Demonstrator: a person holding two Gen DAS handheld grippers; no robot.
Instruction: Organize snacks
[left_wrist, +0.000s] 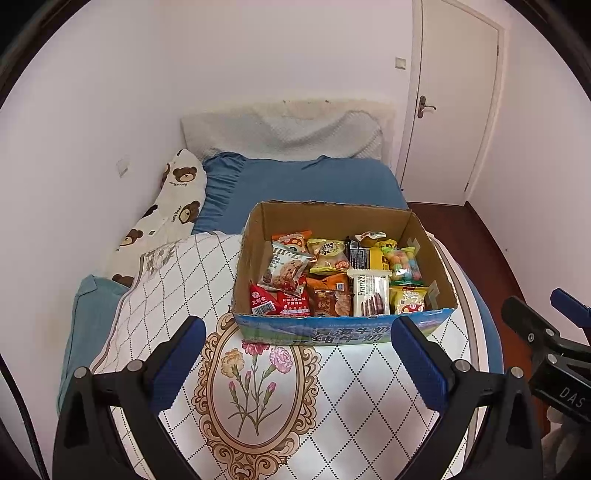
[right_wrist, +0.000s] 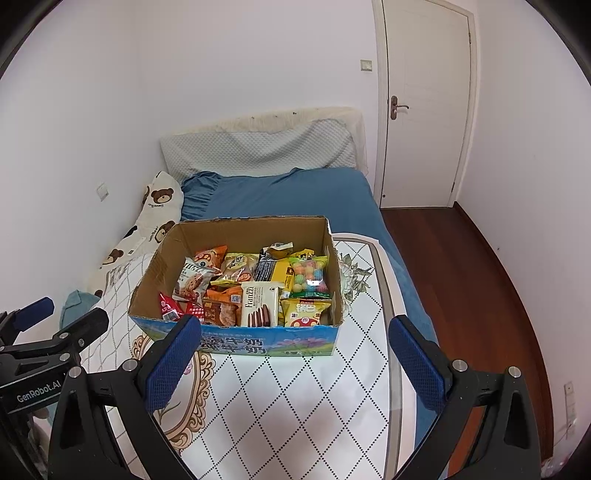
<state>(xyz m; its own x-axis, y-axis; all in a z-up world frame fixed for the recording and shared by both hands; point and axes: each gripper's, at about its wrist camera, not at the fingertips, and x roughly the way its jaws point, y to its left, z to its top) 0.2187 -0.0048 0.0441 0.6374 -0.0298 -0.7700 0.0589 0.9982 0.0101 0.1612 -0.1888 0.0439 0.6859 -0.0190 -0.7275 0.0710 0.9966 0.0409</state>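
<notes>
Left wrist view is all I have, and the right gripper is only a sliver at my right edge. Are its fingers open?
Observer: Yes. The right wrist view shows the right gripper with its fingers spread wide and nothing between them.
Operator: What is it pointing at?
Observer: The cardboard box. Its front wall sits just beyond the fingertips.
Operator: Any free surface to the right of the box?
Observer: Yes, a strip of bare tablecloth shows between the box's right wall and the table edge.
</notes>
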